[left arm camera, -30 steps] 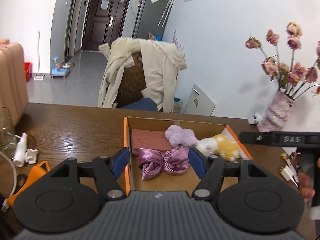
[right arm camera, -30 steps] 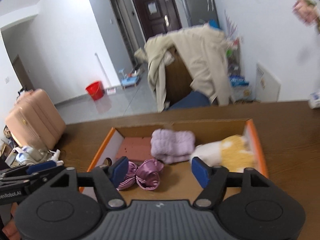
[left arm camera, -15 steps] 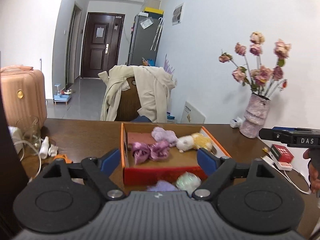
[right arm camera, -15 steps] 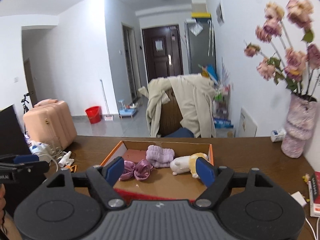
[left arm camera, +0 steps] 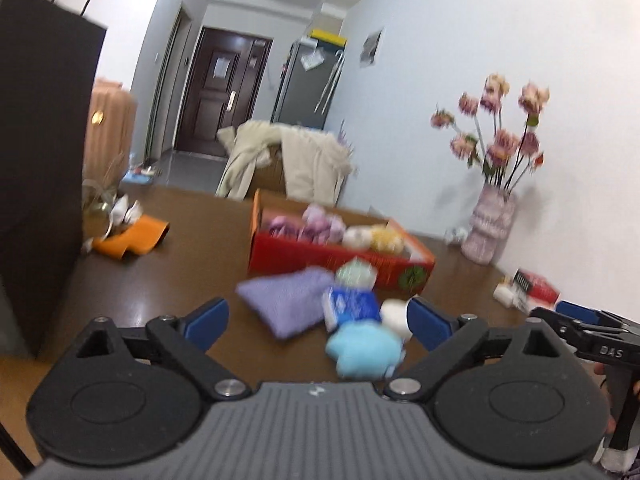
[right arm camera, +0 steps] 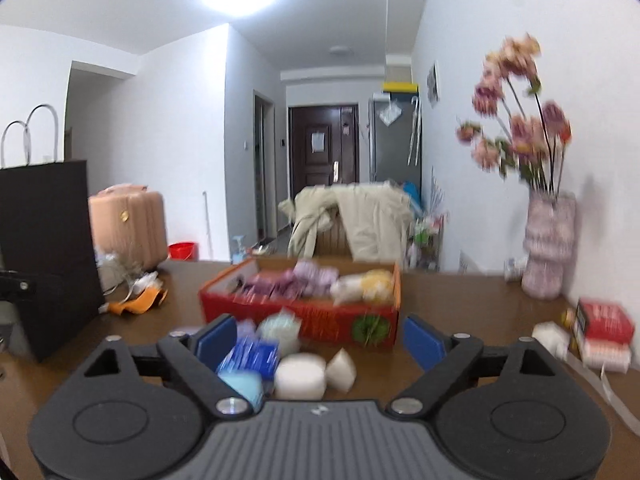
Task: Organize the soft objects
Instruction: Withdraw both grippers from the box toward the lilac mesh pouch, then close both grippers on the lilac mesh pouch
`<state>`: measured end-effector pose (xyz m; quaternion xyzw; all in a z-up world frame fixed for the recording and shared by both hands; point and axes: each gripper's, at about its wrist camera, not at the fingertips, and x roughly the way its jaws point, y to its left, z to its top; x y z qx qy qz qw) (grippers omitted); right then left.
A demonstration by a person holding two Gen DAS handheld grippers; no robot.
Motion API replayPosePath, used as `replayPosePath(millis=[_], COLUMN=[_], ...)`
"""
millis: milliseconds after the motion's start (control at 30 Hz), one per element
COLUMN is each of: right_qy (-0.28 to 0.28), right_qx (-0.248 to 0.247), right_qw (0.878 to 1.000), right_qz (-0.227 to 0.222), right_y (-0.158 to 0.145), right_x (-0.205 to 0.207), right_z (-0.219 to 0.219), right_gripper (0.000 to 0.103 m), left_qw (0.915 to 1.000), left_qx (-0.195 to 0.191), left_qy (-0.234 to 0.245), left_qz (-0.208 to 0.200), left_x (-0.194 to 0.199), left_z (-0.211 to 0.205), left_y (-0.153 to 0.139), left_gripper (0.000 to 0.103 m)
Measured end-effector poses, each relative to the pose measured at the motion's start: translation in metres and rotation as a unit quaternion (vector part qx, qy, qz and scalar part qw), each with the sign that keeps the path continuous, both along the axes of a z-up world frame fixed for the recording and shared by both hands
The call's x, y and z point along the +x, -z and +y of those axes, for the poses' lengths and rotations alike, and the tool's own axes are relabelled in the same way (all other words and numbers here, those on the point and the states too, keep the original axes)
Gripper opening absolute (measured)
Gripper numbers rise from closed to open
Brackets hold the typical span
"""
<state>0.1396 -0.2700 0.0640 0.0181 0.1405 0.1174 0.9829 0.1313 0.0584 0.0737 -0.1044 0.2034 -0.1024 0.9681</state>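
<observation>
Soft objects (left arm camera: 362, 350) loose on table (left arm camera: 168, 280) before red box (right arm camera: 304, 322).

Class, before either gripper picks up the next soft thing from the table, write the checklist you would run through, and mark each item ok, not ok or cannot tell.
1. Left gripper free: ok, jaws opening, pads touch nothing.
2. Right gripper free: ok, jaws opening, nothing gripped.
3. Soft things left outside the box: ok, the purple cloth, the light blue toy and the white pad lie on the table.
4. Room in the box: cannot tell, the picture is blurred.
5. Sharp view for aiming: not ok, both views are smeared.
6. Vase out of the way: ok, far to the right.
</observation>
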Motion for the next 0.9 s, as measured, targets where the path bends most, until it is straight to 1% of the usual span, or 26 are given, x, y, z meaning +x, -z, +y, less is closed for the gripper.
replayPosePath(millis=[100,167,333,500,600,700,800,867,900], right_qy=[0.016,0.022,0.027,0.017,0.000,-0.027,-0.059,-0.080,-0.088], right_qx=[0.023,0.030,0.017,0.013,0.011,-0.002,-0.016,-0.027,-0.034], right_qw=[0.999,0.999,0.999,1.000,1.000,0.999,0.998,0.996,0.995], right_qz=[0.020,0.036,0.026,0.010,0.015,0.023,0.031,0.037,0.044], right_y=[0.027,0.038,0.039,0.033,0.027,0.021,0.014,0.012,0.013], right_x=[-0.018,-0.021,-0.022,-0.012,0.006,0.032,0.070,0.097,0.111], right_z=[-0.006,-0.008,-0.003,0.004,0.011,0.026,0.046,0.060,0.069], right_gripper=[0.093,0.093,0.093,0.092,0.091,0.085,0.083,0.080,0.075], left_qw=[0.9997,0.9996,0.9997,0.9989,0.9981,0.9979,0.9970,0.9960,0.9958], left_qx=[0.002,0.005,0.002,0.001,-0.005,-0.002,-0.005,-0.006,-0.006], left_qy=[-0.014,-0.017,-0.019,-0.030,-0.035,-0.033,-0.022,-0.017,-0.016], left_qz=[0.018,0.019,0.018,0.035,0.050,0.055,0.075,0.087,0.090], left_x=[-0.002,0.000,0.010,0.032,0.053,0.080,0.111,0.132,0.139], left_z=[0.005,0.006,0.006,0.006,0.006,0.003,-0.002,-0.005,-0.006], left_y=[0.010,0.012,0.015,0.025,0.033,0.040,0.051,0.060,0.065], left_gripper=[0.098,0.098,0.098,0.098,0.098,0.098,0.091,0.085,0.083])
